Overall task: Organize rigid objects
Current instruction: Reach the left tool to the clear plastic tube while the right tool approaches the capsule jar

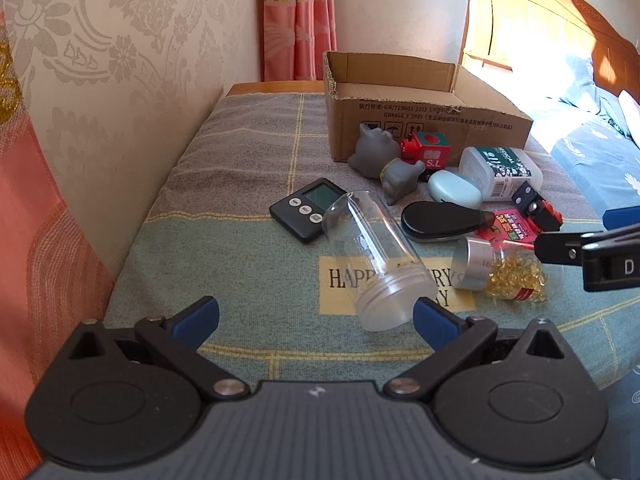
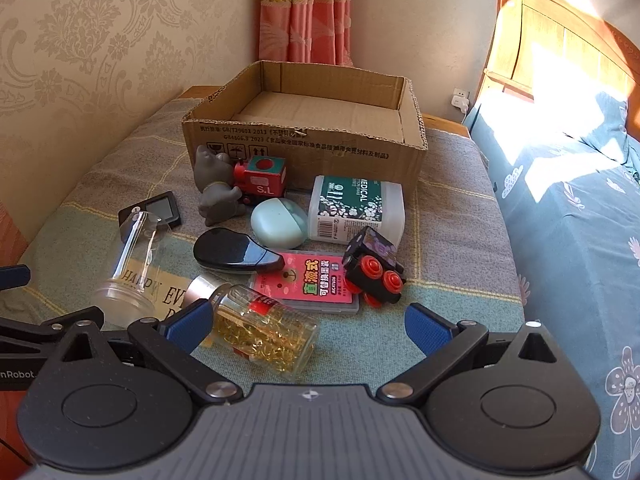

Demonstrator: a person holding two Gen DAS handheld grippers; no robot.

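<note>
An open cardboard box (image 2: 304, 136) (image 1: 424, 120) stands at the back of a cloth-covered table. In front of it lie a grey animal toy (image 2: 216, 192), a red toy train (image 2: 262, 178), a white medical bottle (image 2: 356, 208), a mint case (image 2: 278, 222), a black glossy case (image 2: 236, 252), a pink card pack (image 2: 308, 284), a black toy car (image 2: 374, 268), a black timer (image 1: 306, 208), a clear plastic jar (image 1: 376, 260) and a capsule bottle (image 2: 260, 328). My left gripper (image 1: 316, 318) is open, its right pad beside the jar's mouth. My right gripper (image 2: 306, 330) is open around the capsule bottle.
A patterned wall (image 1: 100, 80) runs along the table's left side, with pink curtains (image 2: 308, 12) behind the box. A bed with blue bedding (image 2: 580, 208) and a wooden headboard (image 2: 560, 40) lies to the right. The box is empty inside.
</note>
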